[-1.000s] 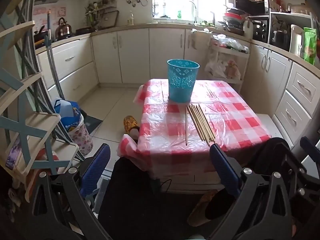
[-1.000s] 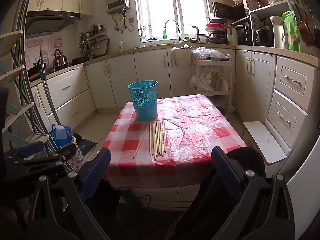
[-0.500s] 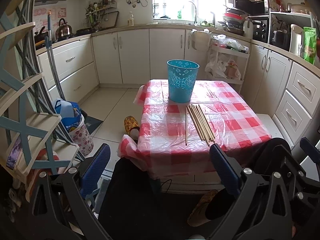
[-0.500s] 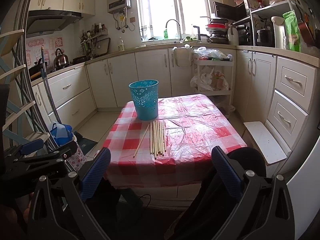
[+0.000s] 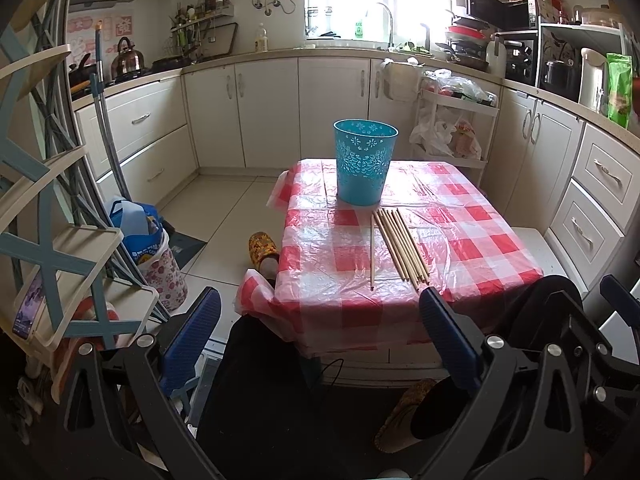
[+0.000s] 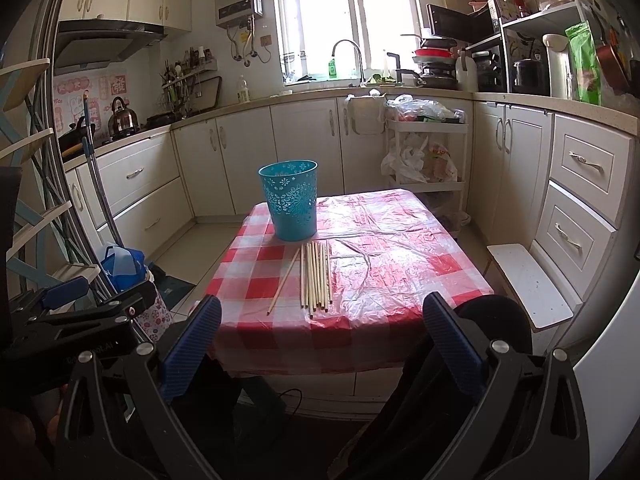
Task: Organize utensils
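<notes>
Blue-padded fingers of the left gripper (image 5: 320, 330) and the right gripper (image 6: 322, 330) stand wide apart in the foreground, both empty and held short of the near edge of a small table (image 6: 280, 344) draped in red-and-white checked plastic. Beyond them, wooden chopsticks (image 6: 316, 274) lie on the cloth in a tidy row, lengthwise toward the far end, with one stray chopstick (image 5: 371, 250) set slightly apart on their left. Just past their far tips stands an upright turquoise perforated bin (image 5: 365, 162), near the table's far left side. A patterned slipper (image 5: 262, 246) rests on the tiled floor beside the table's left edge. Behind it all, cream kitchen cabinets (image 6: 304, 144) wrap the room beneath a bright window (image 6: 344, 16), with a steel kettle (image 6: 122, 118) on the stove at left
</notes>
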The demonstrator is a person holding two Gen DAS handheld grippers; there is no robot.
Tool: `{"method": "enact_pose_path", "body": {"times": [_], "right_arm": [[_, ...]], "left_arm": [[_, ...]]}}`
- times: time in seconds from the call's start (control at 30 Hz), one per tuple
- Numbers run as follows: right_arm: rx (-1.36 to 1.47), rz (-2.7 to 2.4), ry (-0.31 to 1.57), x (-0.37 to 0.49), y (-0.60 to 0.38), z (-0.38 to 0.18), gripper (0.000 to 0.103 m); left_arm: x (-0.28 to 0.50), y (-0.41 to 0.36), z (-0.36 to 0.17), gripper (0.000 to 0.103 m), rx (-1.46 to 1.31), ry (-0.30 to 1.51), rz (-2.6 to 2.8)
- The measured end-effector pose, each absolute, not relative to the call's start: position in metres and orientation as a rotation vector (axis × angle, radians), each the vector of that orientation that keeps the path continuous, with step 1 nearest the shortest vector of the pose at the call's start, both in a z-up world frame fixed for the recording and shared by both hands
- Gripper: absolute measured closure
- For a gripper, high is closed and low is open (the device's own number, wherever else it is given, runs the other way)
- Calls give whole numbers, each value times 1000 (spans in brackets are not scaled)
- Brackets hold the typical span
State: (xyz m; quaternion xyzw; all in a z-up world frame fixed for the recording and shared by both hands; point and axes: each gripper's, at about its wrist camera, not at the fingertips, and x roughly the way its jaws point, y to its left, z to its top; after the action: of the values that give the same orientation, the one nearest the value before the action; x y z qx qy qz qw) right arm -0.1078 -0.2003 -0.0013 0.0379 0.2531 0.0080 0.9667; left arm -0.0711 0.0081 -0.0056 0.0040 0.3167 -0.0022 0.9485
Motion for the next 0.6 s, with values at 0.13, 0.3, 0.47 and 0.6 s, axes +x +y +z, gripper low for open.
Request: {"method": "enact_pose_path", "body": {"times": [0.13,0.3,0.47,0.6], "right_arm": [[79,16,513,-108,-200,-2,6],[79,16,512,-108,-200,-2,6],[79,16,511,-109,-199,-2,6],[79,16,511,-109,-199,-2,6]], "left_arm": [[-71,8,-5,8,8,644,-4],[-71,8,-5,8,8,646,-3],[-72,8,-6,8,8,645,-3],[-72,8,-6,8,9,645,-4]]}}
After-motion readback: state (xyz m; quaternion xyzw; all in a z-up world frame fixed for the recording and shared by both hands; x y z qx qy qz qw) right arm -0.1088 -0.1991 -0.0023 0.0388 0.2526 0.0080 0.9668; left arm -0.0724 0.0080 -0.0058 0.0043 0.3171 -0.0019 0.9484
